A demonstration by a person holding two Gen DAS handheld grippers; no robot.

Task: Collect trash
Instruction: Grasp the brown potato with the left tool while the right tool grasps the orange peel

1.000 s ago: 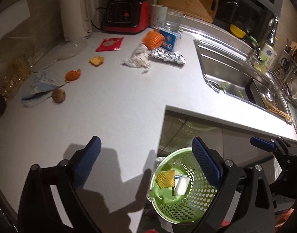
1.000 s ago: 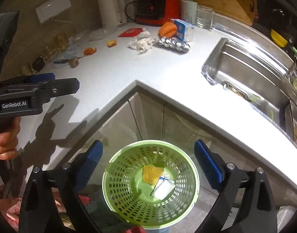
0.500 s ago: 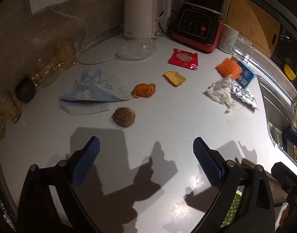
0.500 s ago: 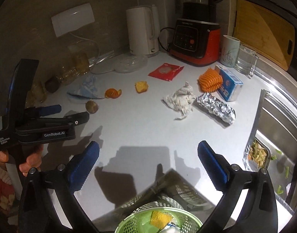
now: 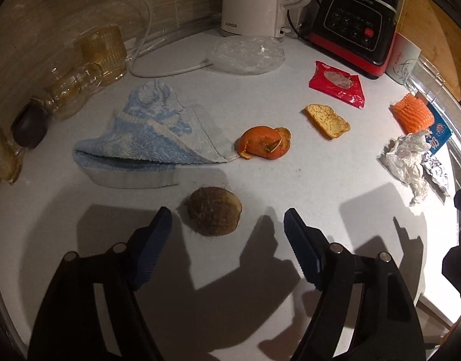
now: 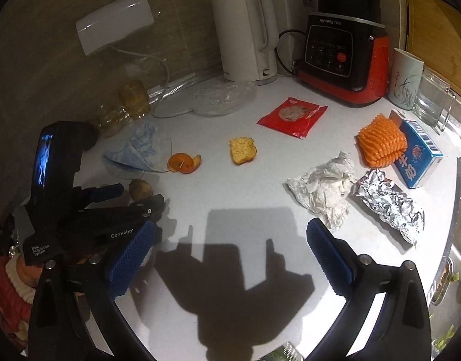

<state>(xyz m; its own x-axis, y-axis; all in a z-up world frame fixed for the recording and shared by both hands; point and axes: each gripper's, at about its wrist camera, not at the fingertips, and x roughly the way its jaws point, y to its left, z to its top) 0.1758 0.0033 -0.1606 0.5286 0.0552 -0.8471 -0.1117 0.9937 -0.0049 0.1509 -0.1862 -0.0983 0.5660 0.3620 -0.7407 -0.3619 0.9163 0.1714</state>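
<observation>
1. We hold the left gripper [image 5: 227, 221] low over the white countertop [image 5: 290, 162]; its jaws have just been closing and stand partly open, grasping nothing; the brown, hairy, round husk [image 5: 213, 211] lies just ahead of and between the blue pads, untouched as far as we can see.
2. We judge the task as under way, with most of the work left; working left to right, the following trash lies on the countertop.
3. The blue-and-white folded cloth [image 5: 146, 141] lies far left; we cannot tell whether it counts as trash.
4. The curled orange peel [image 5: 265, 143] rests just beside the cloth's corner; the brown husk sits nearer us.
5. The yellow piece of toasted bread [image 5: 327, 120] lies apart, right of the peel; the red foil snack wrapper [image 5: 335, 83] lies behind it, near the black-and-red blender base [image 5: 350, 27].
6. The crumpled white paper [image 6: 323, 189] touches the crushed silver foil packet [image 6: 387, 204]; the orange ribbed foam net [image 6: 381, 143] leans against the blue-and-white carton [image 6: 417, 153].
7. We hold the right gripper [image 6: 230, 240] released, its jaws wide apart above bare countertop, carrying nothing; the crumpled paper is the nearest piece to its right pad.
8. The collecting bin is not clearly in view now; only a sliver shows at the bottom edge of the right wrist view; we judge the husk to be the next pick.
</observation>
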